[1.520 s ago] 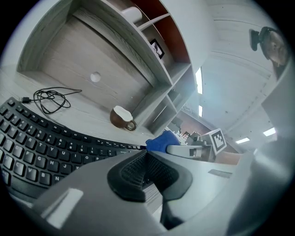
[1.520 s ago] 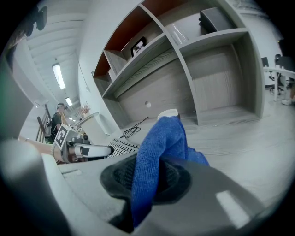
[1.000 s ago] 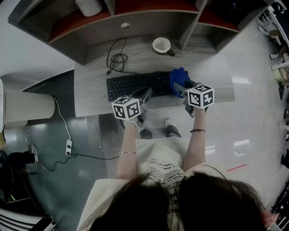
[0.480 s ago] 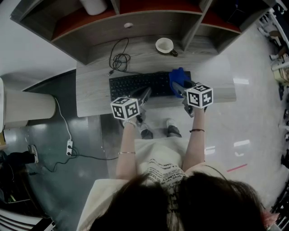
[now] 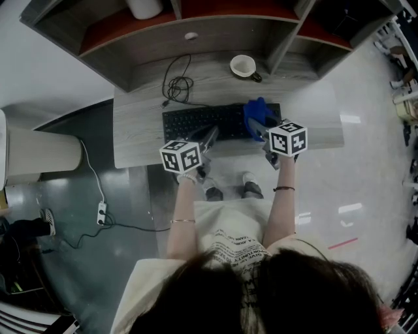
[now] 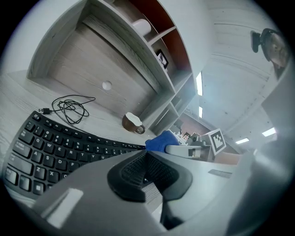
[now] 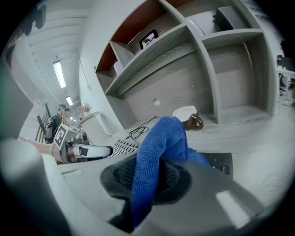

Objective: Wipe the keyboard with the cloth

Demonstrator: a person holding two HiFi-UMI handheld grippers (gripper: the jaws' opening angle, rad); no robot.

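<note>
A black keyboard (image 5: 202, 122) lies across the grey desk (image 5: 137, 137). A blue cloth (image 5: 258, 114) rests on the keyboard's right end, and my right gripper (image 5: 261, 129) is shut on it. In the right gripper view the cloth (image 7: 159, 152) folds up out of the shut jaws of the right gripper (image 7: 152, 182), above the keyboard (image 7: 120, 148). My left gripper (image 5: 210, 137) hovers at the keyboard's front edge near the middle, shut on nothing. The left gripper view shows the left gripper (image 6: 146, 167), the keys (image 6: 50, 147) and the cloth (image 6: 161, 140) beyond.
A brown-and-white cup (image 5: 243, 66) stands behind the keyboard on the right. A coiled black cable (image 5: 176, 85) lies behind it on the left. Shelf compartments (image 5: 196, 19) rise at the desk's back. The person's feet (image 5: 228, 186) are under the desk's front edge.
The right gripper and the cloth have slid slightly left along the keyboard. The left gripper has stayed at the front edge.
</note>
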